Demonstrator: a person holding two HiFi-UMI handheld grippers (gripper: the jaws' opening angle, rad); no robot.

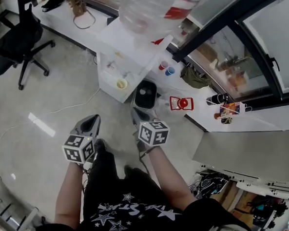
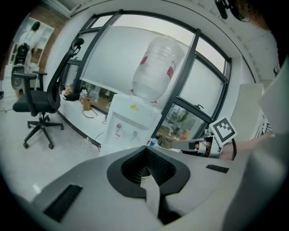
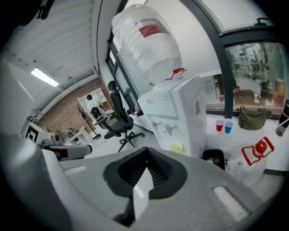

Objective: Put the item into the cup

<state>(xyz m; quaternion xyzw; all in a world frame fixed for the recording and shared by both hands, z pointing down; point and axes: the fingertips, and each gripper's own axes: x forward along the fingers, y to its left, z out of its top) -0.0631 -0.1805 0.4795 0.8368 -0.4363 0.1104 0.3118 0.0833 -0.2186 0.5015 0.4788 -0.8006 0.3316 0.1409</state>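
Head view showed a person standing on a grey floor (image 1: 51, 101), holding the left gripper (image 1: 92, 120) and right gripper (image 1: 136, 111) side by side, aimed toward a white water dispenser (image 1: 126, 60) topped by an upturned bottle (image 1: 148, 10). In the left gripper view and the right gripper view, each pair of fingers was pressed together with nothing between them. A red cup (image 1: 163, 65) and a blue cup (image 1: 169, 71) stood touching on the white bench (image 1: 242, 123) beside the dispenser, well apart from both grippers. A yellow cup (image 1: 121, 83) sat in the dispenser's recess, and a black bin (image 1: 145, 94) stood beside its base. Which thing was the item could not be told.
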